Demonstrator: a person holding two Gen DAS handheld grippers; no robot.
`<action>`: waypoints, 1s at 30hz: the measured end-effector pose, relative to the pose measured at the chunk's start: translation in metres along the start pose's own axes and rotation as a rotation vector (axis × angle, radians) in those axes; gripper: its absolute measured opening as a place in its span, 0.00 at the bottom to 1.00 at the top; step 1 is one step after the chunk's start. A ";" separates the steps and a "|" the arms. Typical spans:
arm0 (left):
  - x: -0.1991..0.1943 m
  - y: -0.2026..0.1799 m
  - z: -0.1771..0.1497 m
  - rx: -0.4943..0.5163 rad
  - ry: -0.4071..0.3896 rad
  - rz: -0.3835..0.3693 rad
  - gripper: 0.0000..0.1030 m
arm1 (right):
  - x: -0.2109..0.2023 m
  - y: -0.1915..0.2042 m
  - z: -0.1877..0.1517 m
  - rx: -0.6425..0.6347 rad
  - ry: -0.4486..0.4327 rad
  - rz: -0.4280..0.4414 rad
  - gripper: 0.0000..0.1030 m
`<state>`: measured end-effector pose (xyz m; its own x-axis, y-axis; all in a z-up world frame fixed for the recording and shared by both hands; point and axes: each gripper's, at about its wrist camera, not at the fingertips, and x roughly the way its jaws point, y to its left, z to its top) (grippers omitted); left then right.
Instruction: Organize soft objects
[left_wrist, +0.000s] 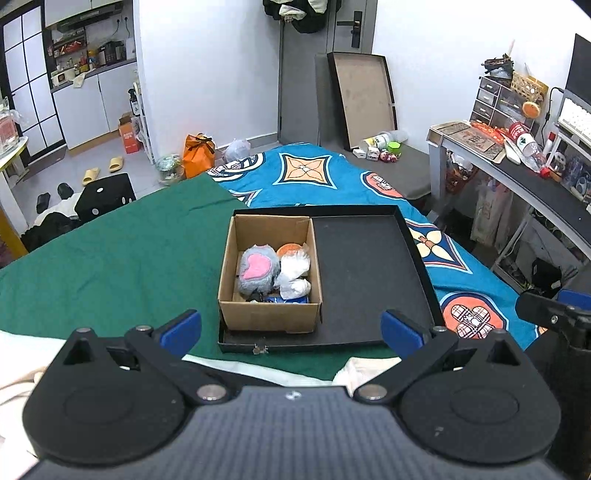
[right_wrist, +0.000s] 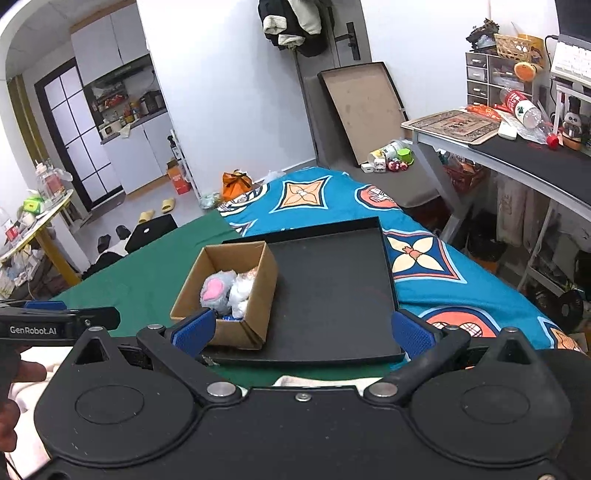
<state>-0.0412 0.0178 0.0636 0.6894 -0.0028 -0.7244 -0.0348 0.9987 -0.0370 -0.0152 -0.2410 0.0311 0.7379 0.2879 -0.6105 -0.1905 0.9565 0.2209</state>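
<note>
Soft toys (left_wrist: 275, 271) packed inside cardboard box (left_wrist: 267, 314), left end of black tray (left_wrist: 369, 280) on bed. Left claw (left_wrist: 291, 330) and right claw (right_wrist: 304, 330) both wide, empty, hovering short of box. Sorting seemingly finished or pausing; next, reach in or withdraw.

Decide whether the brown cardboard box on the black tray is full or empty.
Partly full: the brown cardboard box holds a grey plush with pink heart and white soft items.
</note>
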 end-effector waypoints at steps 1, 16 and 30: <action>-0.001 0.001 -0.003 -0.005 0.001 -0.002 1.00 | 0.000 0.000 -0.001 -0.004 0.003 -0.001 1.00; -0.017 0.003 -0.028 -0.010 -0.012 0.042 1.00 | -0.019 0.011 -0.023 -0.070 -0.012 -0.022 1.00; -0.029 0.005 -0.035 -0.023 -0.025 0.045 1.00 | -0.022 0.012 -0.027 -0.059 -0.024 -0.007 1.00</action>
<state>-0.0865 0.0210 0.0600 0.7049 0.0440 -0.7079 -0.0831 0.9963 -0.0208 -0.0512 -0.2348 0.0269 0.7542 0.2811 -0.5935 -0.2227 0.9597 0.1716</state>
